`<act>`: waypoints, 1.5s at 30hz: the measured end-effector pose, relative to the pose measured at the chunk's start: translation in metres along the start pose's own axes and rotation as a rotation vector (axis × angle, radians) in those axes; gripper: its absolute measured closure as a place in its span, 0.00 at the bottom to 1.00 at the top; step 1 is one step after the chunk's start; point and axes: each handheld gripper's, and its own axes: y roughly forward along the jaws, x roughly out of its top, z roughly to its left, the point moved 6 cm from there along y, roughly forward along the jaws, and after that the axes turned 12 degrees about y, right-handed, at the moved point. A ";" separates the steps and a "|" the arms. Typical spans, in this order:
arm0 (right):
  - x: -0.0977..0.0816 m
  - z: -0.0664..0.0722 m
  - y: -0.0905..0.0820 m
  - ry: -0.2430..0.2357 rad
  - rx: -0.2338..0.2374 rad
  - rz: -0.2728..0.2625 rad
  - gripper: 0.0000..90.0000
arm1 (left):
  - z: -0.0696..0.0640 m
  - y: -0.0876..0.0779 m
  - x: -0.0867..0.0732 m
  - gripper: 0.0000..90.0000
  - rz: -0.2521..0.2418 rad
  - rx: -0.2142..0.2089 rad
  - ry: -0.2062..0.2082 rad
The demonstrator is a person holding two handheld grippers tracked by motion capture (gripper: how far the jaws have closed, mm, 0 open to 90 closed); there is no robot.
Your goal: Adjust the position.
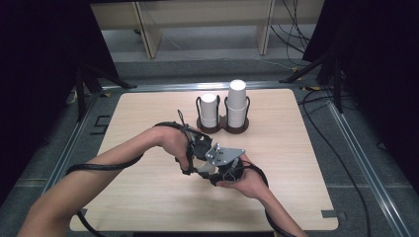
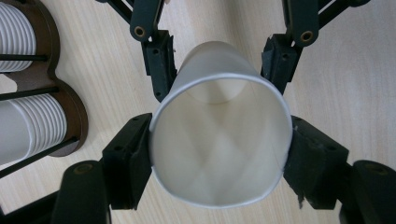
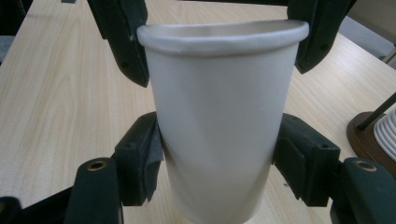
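While both grippers are clamped on one white paper cup [image 2: 219,135] in front of the cup holder [image 1: 222,126], separation looks unfinished. Left gripper [image 2: 219,144]: jaws shut on the rim, mouth seen between them. Right gripper [image 3: 217,158]: jaws pressed on the cup's lower wall. Stacks [image 1: 236,101] are kept in the holder; pulling apart or restacking is judged left.

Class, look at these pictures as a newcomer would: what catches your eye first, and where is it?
A white paper cup is gripped from both ends at the table's middle: the left gripper is shut on its rim, and the right gripper clamps its body. Behind them, near the far edge of the wooden table, a dark cup holder carries two stacks of white cups.
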 end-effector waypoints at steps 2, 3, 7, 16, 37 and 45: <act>0.000 0.000 0.000 -0.004 -0.002 -0.001 0.41 | 0.000 0.000 0.000 0.34 -0.001 0.002 0.001; 0.000 0.000 0.000 -0.004 -0.003 -0.001 0.41 | 0.000 -0.001 0.000 0.34 -0.002 0.002 0.000; 0.000 0.000 0.000 -0.007 -0.003 -0.003 0.41 | 0.000 -0.001 0.001 0.34 -0.004 0.005 0.006; 0.000 -0.001 -0.002 -0.034 -0.008 -0.004 0.42 | 0.000 -0.001 0.002 0.34 -0.017 0.004 0.010; -0.008 -0.006 -0.012 0.046 -0.028 -0.071 0.41 | -0.005 -0.002 -0.008 0.13 -0.207 0.174 -0.028; -0.015 -0.012 -0.026 0.102 -0.058 -0.136 0.41 | -0.021 -0.005 -0.024 0.06 -0.384 0.295 -0.149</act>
